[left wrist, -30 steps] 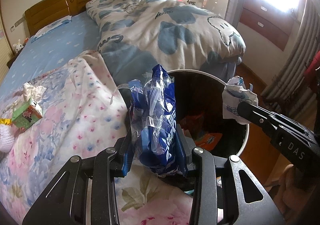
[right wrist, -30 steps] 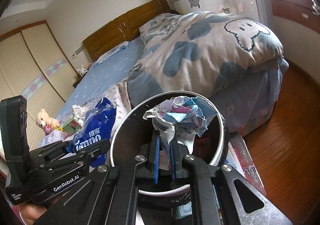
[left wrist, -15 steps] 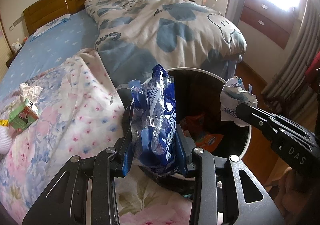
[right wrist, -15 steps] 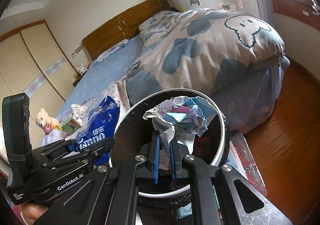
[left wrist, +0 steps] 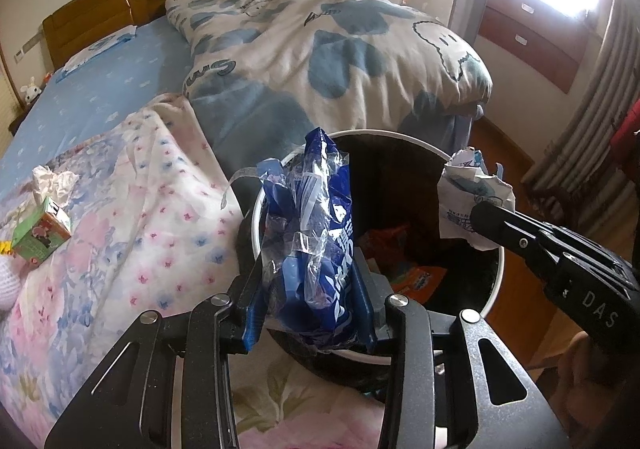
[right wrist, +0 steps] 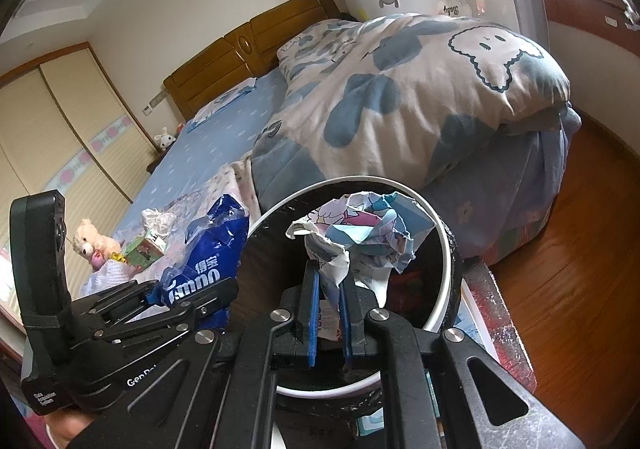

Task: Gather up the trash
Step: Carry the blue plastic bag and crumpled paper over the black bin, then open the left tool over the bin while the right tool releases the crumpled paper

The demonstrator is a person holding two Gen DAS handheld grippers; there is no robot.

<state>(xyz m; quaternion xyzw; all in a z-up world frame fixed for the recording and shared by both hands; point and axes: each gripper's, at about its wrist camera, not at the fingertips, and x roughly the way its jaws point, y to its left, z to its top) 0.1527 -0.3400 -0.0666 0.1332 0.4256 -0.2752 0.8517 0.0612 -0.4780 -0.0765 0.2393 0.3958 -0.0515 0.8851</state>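
A crumpled blue plastic bag (left wrist: 316, 249) stands between the blue pads of my left gripper (left wrist: 310, 289), over the near rim of the black bin with its white rim (left wrist: 400, 135). The jaws are opening, with the pads still against the bag. My right gripper (right wrist: 329, 289) is shut on a crumpled printed paper (right wrist: 368, 225) and holds it above the bin's mouth (right wrist: 444, 245). In the left wrist view the paper (left wrist: 464, 193) and the right gripper (left wrist: 480, 215) hang over the bin's right rim. The right wrist view shows the bag (right wrist: 208, 249) in the left gripper (right wrist: 192, 297), left of the bin.
Orange wrappers (left wrist: 416, 277) lie inside the bin. On the floral blanket (left wrist: 140, 249) to the left sit a green carton (left wrist: 40, 237) and a wad of tissue (left wrist: 52, 181). A plush toy (right wrist: 90, 241) lies further left. The big quilt (right wrist: 400, 97) rises behind the bin; wooden floor (right wrist: 580, 249) is to the right.
The left gripper and its blue bag have shifted slightly toward the bin, which now sits nearer the middle of its view. The right gripper and paper have kept still.
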